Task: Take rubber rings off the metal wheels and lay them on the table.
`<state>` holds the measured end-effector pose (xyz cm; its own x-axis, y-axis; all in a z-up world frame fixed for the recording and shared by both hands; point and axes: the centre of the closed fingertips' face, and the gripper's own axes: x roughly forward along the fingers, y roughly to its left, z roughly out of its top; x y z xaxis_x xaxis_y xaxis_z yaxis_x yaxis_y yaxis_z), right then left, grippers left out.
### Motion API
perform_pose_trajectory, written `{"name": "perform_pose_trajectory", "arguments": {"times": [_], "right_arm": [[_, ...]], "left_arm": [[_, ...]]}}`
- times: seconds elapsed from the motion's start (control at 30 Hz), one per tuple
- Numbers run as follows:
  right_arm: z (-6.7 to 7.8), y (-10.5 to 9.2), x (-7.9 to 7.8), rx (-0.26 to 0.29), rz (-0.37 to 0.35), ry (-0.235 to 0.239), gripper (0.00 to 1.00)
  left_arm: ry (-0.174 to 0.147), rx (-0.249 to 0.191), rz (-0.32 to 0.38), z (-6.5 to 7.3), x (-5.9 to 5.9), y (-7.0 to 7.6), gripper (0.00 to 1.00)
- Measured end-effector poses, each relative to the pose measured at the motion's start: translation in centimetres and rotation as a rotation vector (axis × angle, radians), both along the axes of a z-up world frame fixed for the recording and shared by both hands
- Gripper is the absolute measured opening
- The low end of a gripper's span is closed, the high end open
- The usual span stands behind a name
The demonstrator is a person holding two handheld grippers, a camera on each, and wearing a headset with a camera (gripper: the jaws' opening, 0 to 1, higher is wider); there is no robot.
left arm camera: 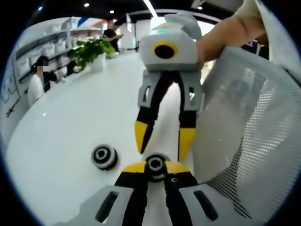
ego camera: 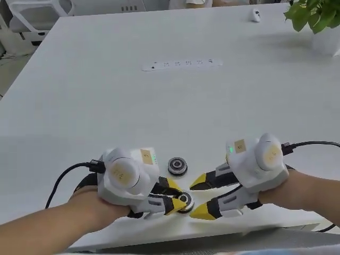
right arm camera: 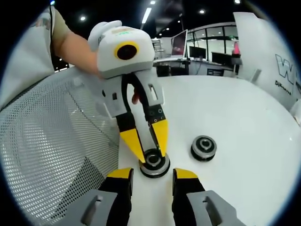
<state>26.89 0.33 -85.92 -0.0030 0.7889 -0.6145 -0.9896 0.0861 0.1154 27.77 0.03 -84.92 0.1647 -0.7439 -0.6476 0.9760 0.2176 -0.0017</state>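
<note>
Head view: wheel [ego camera: 185, 201] in left claw [ego camera: 175, 196].

The bench [ego camera: 106, 95] is smooth and white with a soft sheen. The wheel [right arm camera: 203, 147] near its front edge has a shiny metal hub and a matt black rubber rim; the second wheel [right arm camera: 154, 163] looks alike. Left tongs [right arm camera: 150, 154] and right tongs [left arm camera: 162, 151] have glossy white plastic shells, matt black arms and matt yellow tips. The mesh [right arm camera: 51, 150] is white, matt, open-weave.
</note>
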Motion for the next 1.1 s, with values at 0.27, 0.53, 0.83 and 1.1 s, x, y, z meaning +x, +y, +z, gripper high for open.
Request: {"name": "perform_pose_trajectory", "arguments": {"times": [0.27,0.53,0.83,1.1], "right_arm": [[-0.67,0.48,-0.1,-0.005,0.0,0.02,0.3],[-0.61,0.85,0.25,0.021,-0.036,0.044,0.28],[-0.66,0.47,0.04,0.017,-0.038,0.019,0.24],[-0.63,-0.07,0.02,-0.001,-0.023,-0.027,0.19]], "left_arm": [[0.0,-0.003,0.008,0.01,0.02,0.03,0.13],[0.002,-0.009,0.011,-0.03,-0.01,-0.01,0.13],[-0.001,-0.011,0.013,-0.07,-0.05,-0.04,0.13],[-0.003,-0.01,0.017,-0.11,0.03,0.0,0.13]]}}
